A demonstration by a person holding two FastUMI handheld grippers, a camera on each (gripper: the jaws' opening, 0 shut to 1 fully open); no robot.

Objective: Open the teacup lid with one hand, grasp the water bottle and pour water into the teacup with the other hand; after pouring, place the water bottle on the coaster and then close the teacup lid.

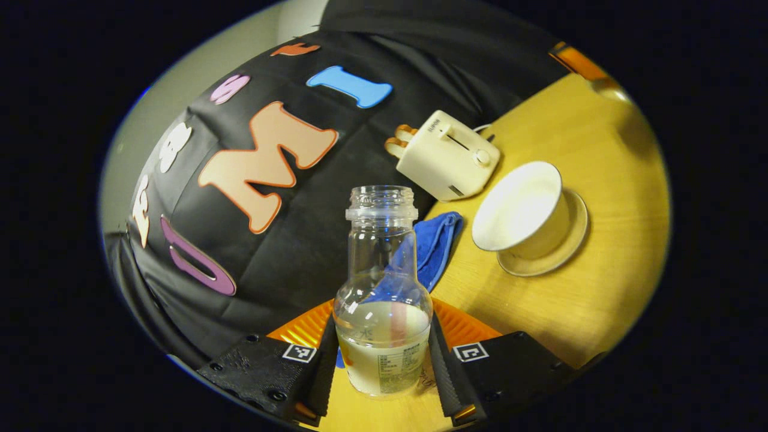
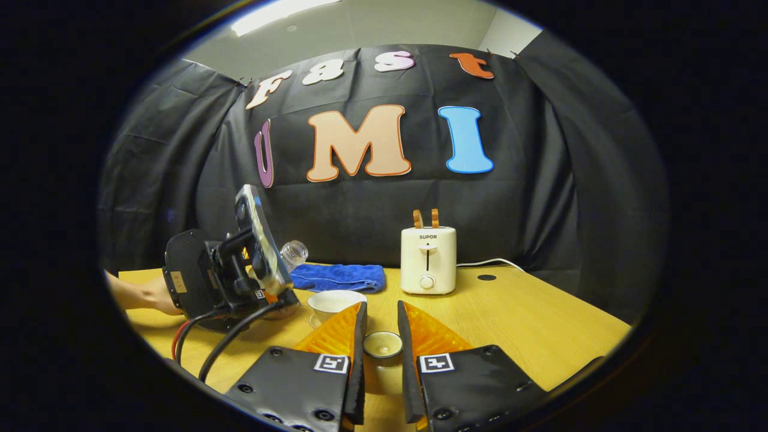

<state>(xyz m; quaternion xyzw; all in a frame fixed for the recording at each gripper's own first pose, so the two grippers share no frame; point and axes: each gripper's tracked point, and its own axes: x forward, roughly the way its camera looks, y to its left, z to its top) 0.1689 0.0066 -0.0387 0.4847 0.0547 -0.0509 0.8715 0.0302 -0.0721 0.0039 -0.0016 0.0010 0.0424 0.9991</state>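
Your water bottle [image 1: 382, 300] is clear, glossy plastic with a paper-like label. The teacup [image 1: 521, 207] and its saucer [image 1: 567, 246] look like smooth glazed ceramic. The table [image 1: 600, 300] is matt wood grain, the towel [image 1: 437, 243] soft blue cloth, the toaster [image 1: 447, 157] smooth cream plastic.

The toaster [image 2: 428, 260], standing on the worktop [image 2: 540, 324] beyond the right hand-held gripper [image 2: 380, 336] and a little to its right, carries the brand word "SUPOR" on its front, above the lever slot. In the left gripper view the same word shows on the toaster [image 1: 447, 155], tilted and too small to read surely. The bottle [image 1: 383, 300] between the left hand-held gripper [image 1: 381, 354] fingers has a printed label, its small print unreadable.
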